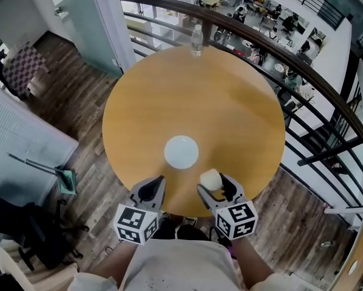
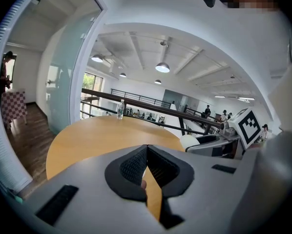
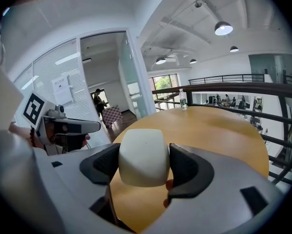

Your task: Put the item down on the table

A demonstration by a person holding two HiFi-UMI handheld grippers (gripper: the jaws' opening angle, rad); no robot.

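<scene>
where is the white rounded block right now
The white rounded block sits clamped between the jaws of the right gripper, over the near edge of the round table, just right of the white disc in the head view.

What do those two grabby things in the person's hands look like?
Both the left gripper and the right gripper have light grey plastic bodies with two jaws lined by black ribbed pads. Each carries a white cube printed with black square markers. The person wears a light grey shirt.
</scene>
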